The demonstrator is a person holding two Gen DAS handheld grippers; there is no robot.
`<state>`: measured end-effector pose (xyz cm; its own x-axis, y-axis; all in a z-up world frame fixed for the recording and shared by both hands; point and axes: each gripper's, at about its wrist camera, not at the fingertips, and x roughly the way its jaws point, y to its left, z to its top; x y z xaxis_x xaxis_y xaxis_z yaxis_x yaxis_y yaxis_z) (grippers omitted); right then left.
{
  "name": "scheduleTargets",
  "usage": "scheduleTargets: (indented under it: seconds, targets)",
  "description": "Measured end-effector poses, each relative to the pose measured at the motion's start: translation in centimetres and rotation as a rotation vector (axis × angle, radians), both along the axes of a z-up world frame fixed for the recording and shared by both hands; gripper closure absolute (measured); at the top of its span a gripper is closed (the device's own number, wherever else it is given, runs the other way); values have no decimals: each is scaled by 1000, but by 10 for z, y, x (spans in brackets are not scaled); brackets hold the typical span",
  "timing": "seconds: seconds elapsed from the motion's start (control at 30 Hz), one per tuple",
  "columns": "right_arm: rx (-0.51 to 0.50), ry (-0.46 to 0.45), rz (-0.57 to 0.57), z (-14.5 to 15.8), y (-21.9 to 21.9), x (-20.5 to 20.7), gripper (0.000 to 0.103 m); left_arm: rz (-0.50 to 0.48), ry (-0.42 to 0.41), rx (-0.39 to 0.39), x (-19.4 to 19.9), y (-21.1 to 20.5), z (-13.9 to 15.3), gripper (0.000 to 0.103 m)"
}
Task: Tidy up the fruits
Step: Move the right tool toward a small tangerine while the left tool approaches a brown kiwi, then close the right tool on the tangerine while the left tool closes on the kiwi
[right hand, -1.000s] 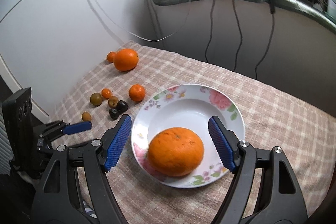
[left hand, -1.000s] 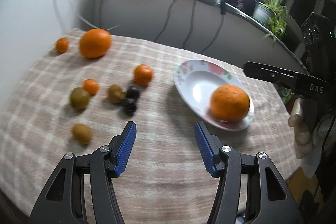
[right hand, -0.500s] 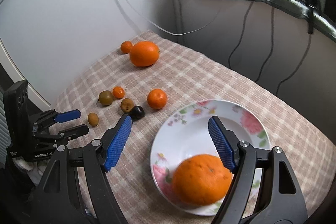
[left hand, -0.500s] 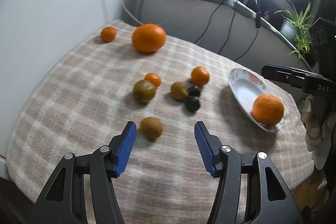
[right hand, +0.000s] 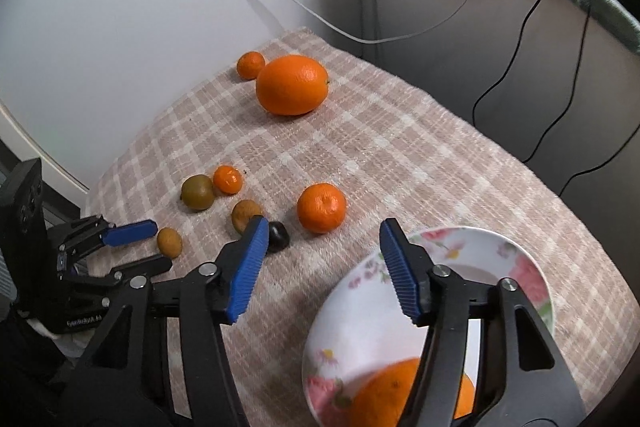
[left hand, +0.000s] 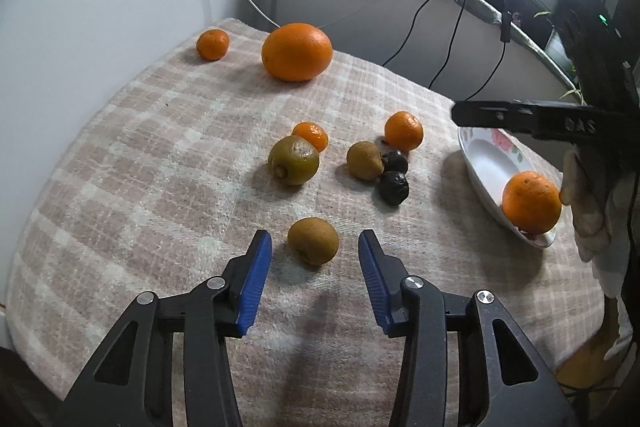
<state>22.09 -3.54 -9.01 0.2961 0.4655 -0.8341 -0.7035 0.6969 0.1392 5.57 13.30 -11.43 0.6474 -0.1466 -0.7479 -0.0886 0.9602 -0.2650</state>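
Now the left gripper point(left hand: 315, 259) lines up on a small brown fruit point(left hand: 313, 240).

A second ago its wide-open jaws faced the plate point(left hand: 486, 169); they have since swung toward the bench's near edge and bracket the brown fruit without touching it, so I judge a pick comes next. The right gripper point(right hand: 320, 267), jaws wide and empty, has drawn back from the plate's orange point(left hand: 531, 202), which sits on the plate at the bench's right edge, one fruit sorted.

Checked tablecloth point(left hand: 160, 155) is looking like matt, nubby woven cloth. Floral plate point(right hand: 520, 267) is showing glossy glaze. Large orange point(left hand: 297, 51) is showing dimpled, slightly shiny peel. Kiwi point(left hand: 313, 240) is appearing matt.
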Motion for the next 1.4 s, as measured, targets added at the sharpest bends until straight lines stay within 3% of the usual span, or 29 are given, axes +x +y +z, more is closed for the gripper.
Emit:
scheduleTargets:
  seconds: [0.33, 0.7, 1.07, 1.4]
  targets:
    - [-12, 127, -9, -24, 23, 29, 50, -9, 21, -4, 9, 3, -6, 65]
    - [-108, 208, -39, -41, 45, 36, 53, -17, 24, -18, 13, 6, -10, 67]
    - [-156, 227, -57, -52, 56, 39, 64, -19, 25, -12, 14, 7, -12, 70]
    - [-143, 210, -68, -50, 56, 37, 65, -14, 18, -16, 15, 7, -12, 76]
